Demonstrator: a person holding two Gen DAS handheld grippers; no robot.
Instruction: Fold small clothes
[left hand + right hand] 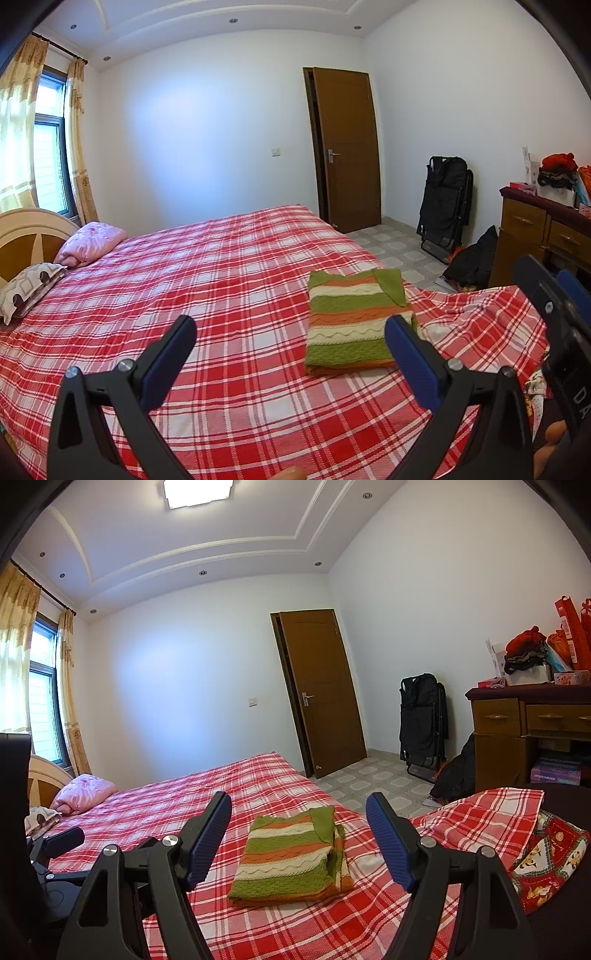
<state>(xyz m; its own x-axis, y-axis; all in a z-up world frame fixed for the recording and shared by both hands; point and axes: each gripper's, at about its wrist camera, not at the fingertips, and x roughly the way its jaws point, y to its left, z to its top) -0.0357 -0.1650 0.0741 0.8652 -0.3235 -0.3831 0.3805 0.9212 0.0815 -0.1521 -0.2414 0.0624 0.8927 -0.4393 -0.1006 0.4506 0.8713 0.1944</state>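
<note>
The left gripper [290, 341] and right gripper [299, 821] both hang above the bed [221, 266], fingers wide apart, holding nothing. The striped knit sweater [291, 856] lies folded flat near the bed's near right corner. It looks soft, thick and floppy. Best to pinch it at an edge. Its long side runs near to far.

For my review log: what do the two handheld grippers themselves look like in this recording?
Both match. The left gripper and the right gripper each have black plastic, triangular finger arms with cut-out openings, silver bolt heads at the joints, and blue ribbed pads on the inner faces. White lettering marks the right gripper's body. No cables show.
</note>
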